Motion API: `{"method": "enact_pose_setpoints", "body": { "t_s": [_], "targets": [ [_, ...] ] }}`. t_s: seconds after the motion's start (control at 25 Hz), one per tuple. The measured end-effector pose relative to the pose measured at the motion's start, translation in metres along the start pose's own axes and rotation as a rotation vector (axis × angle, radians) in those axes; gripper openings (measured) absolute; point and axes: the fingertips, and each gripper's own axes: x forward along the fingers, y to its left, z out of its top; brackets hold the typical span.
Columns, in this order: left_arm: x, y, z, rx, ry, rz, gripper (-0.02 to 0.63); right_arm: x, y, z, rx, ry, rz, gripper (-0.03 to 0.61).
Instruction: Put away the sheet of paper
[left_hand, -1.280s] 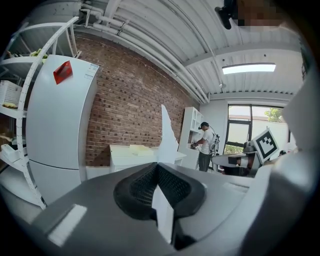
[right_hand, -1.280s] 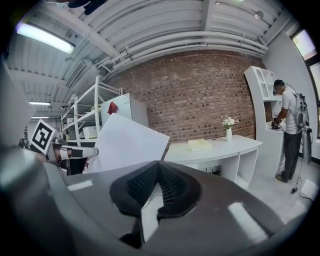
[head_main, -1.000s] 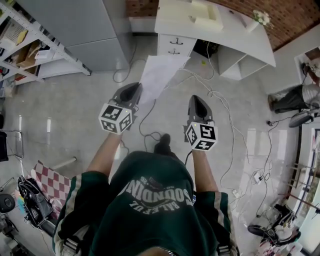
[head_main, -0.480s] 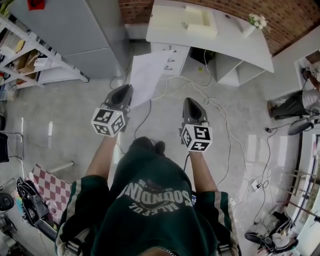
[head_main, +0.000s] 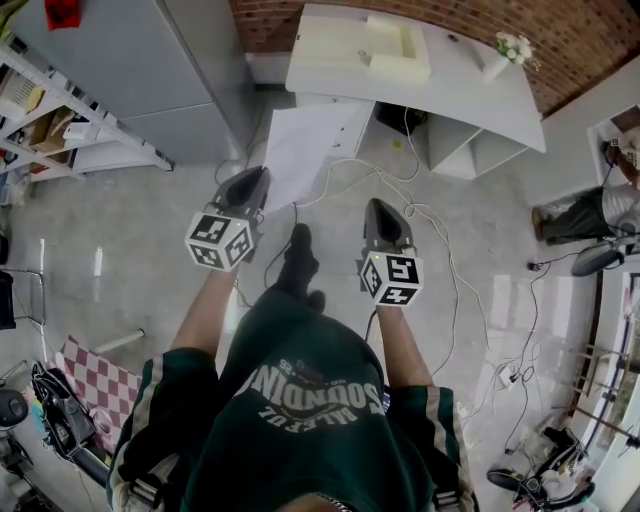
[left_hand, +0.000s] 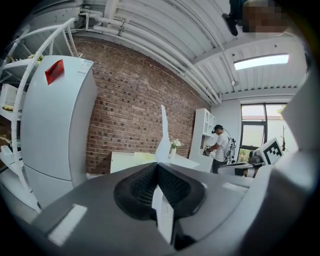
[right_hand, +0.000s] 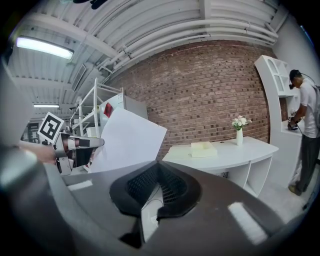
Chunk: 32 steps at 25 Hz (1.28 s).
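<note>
progress: the thin white sheet of paper (head_main: 300, 150) is off any surface and in the air, not put away; carrying it to its place and letting go is left, i'd say.
left gripper (head_main: 255, 180): jaws pinched on the sheet's near edge.
paper: juts forward over the floor, its far edge by the white desk's (head_main: 470, 90) front-left corner.
right gripper (head_main: 378, 210): jaws together, empty, apart from the sheet.

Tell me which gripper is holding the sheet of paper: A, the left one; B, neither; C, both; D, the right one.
A: the left gripper is shut on the sheet of paper at its edge, while the right gripper stands apart from it, holding nothing.
</note>
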Motion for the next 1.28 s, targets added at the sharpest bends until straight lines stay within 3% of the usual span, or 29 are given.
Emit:
{"method": "enact_pose_setpoints", "body": {
  "t_s": [0.48, 1.28],
  "targets": [
    [0.094, 0.026, 0.006, -0.031, 0.005, -0.064, 0.011, 0.079, -0.04, 0.015, -0.002, 0.028, -0.024, 0.0],
    [0.249, 0.122, 0.046, -0.032, 0.035, -0.144, 0.011, 0.264, -0.085, 0.077, -0.017, 0.056, -0.054, 0.0]
  ]
}}
